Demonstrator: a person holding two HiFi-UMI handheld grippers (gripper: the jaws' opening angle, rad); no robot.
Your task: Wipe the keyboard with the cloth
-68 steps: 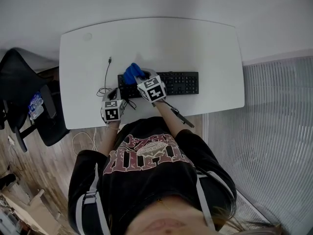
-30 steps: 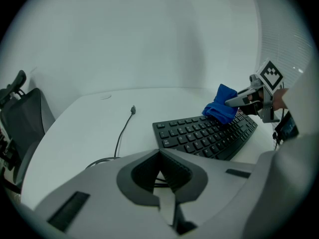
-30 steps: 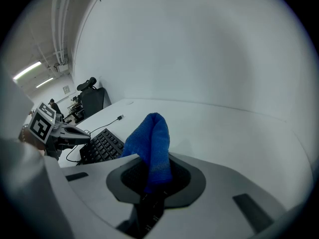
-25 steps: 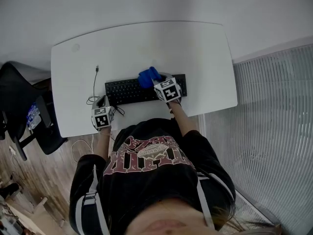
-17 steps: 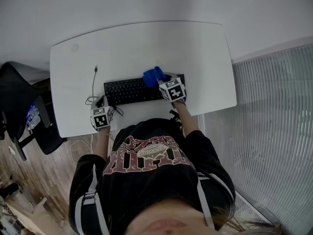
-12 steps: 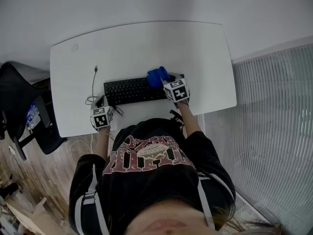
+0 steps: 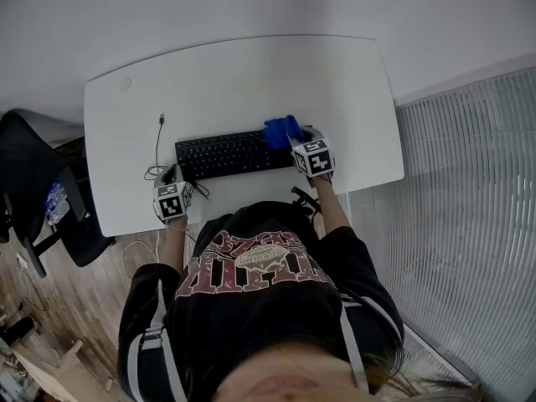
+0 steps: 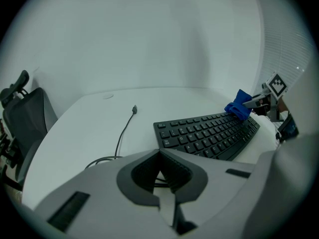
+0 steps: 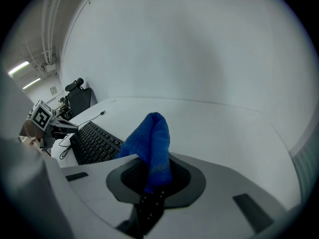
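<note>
Cannot see the right end of the keyboard (image 7: pixel 226 154) in the head view: hidden under the blue cloth (image 7: pixel 282 131) and the right gripper (image 7: pixel 298 142). Too small to read anything on it. Cannot see all of the cable (image 8: pixel 122 133): partly behind the left gripper (image 8: pixel 159 153). Cannot see the whole chair (image 7: pixel 33 182): cut off at the left edge.

Closed claw (image 8: pixel 159 158) near black keyboard (image 8: pixel 209 136)

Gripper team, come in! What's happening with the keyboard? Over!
Right gripper shut on blue cloth, at right end of keyboard. Left gripper shut, empty, by its left end. Cable looped beside it, off the keys.
</note>
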